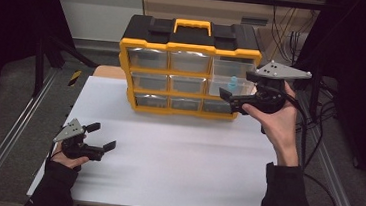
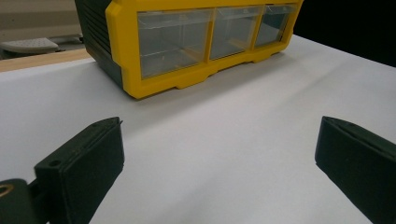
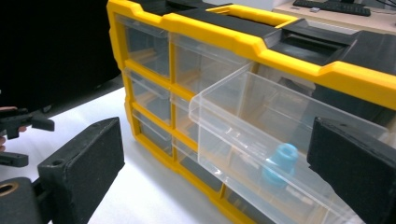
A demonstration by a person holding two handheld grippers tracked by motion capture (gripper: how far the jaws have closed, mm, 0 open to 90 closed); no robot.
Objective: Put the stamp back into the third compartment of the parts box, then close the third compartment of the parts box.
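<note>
A yellow and black organiser (image 1: 191,48) with clear drawers stands at the back of the white table (image 1: 176,157). Its top right drawer (image 3: 252,126) is pulled out, and a small blue cylinder (image 3: 280,163) stands inside; the same blue cylinder (image 1: 233,81) shows from above. My right gripper (image 1: 231,101) hovers open just in front of that drawer, and in the right gripper view its jaws stand wide either side of the drawer's front corner. My left gripper (image 1: 102,136) rests open and empty near the table's front left, pointing at the organiser (image 2: 187,42).
Metal rails run along both sides of the table. Cables trail off to the right behind the right hand (image 1: 279,121). Bare white table lies between the left gripper (image 2: 219,158) and the organiser.
</note>
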